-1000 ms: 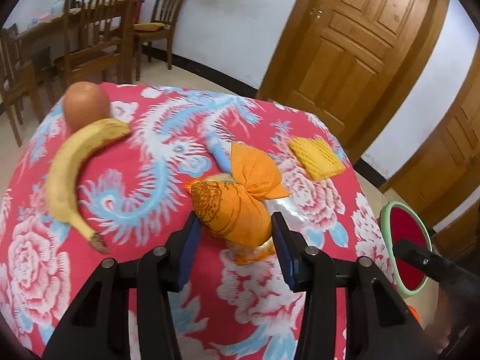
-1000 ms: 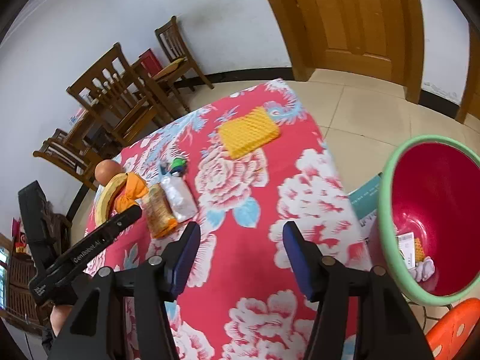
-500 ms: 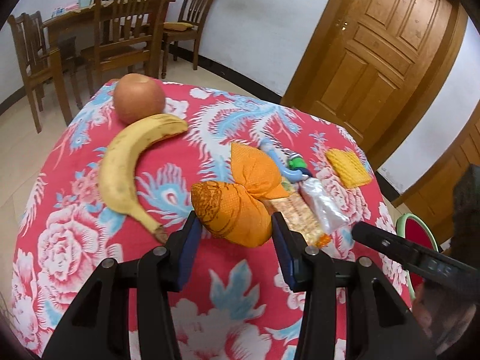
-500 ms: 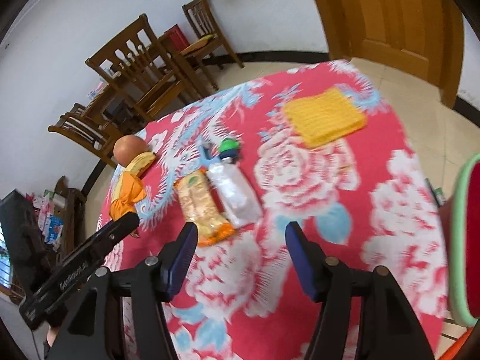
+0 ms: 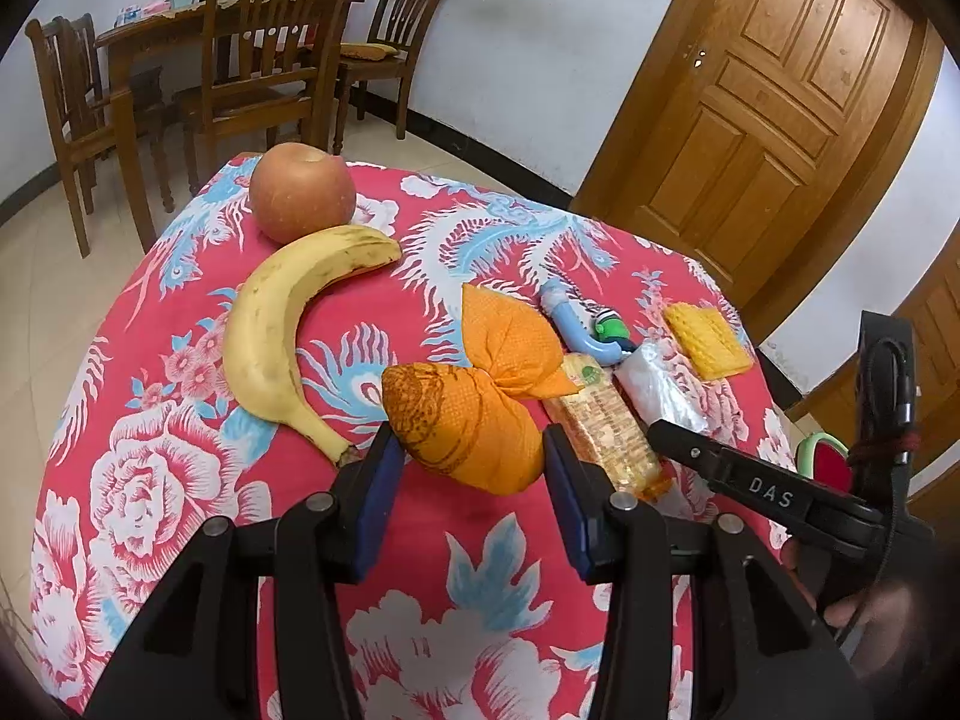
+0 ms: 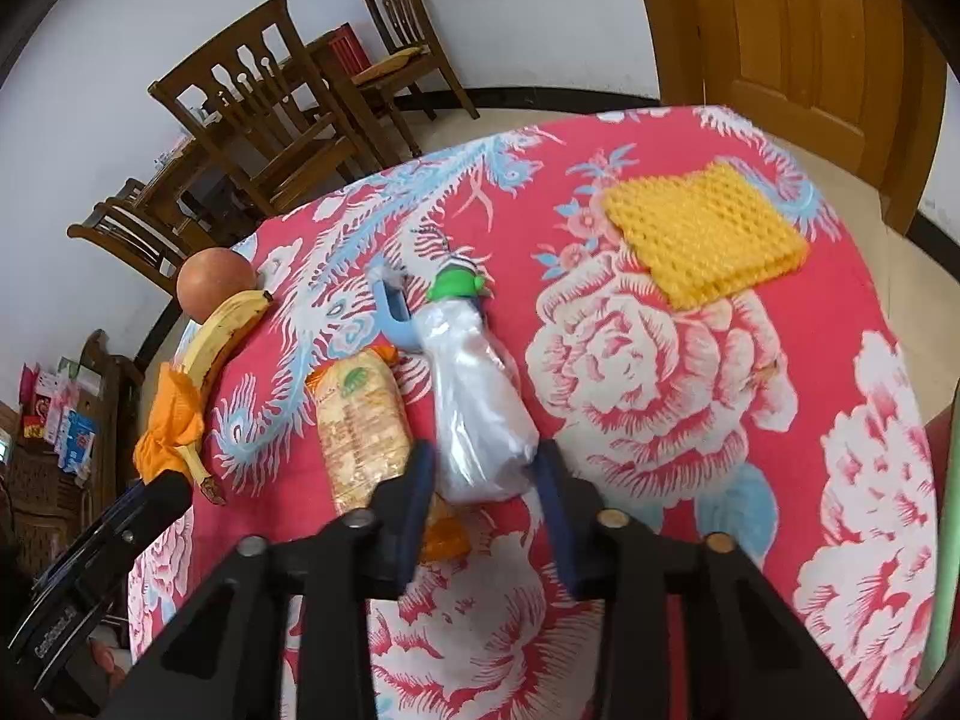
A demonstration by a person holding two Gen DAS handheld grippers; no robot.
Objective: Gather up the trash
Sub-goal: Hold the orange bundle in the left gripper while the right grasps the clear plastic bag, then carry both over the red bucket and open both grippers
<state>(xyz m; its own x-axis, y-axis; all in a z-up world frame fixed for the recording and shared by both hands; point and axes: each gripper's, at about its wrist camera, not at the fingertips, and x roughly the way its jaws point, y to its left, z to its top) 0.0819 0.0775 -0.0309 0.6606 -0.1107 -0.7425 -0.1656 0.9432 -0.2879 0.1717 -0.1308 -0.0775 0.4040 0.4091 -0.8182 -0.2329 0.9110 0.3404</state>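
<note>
The right claw [image 6: 483,480] has swung away from the green-rimmed bin [image 5: 823,461] and come in over the tabletop [image 6: 660,600], its fingers now bracketing the clear plastic bag [image 6: 477,402]; whether they press it I cannot tell. The left claw [image 5: 468,462] still pinches the orange wrapper [image 5: 474,414], carried back over the tabletop's near part. Beside the bag lies the biscuit packet [image 6: 360,420], and beyond it a blue-and-green toy [image 6: 420,306]. The banana [image 5: 282,324] and apple [image 5: 302,192] sit toward the far left corner, the yellow sponge [image 6: 702,234] toward the far right edge.
</note>
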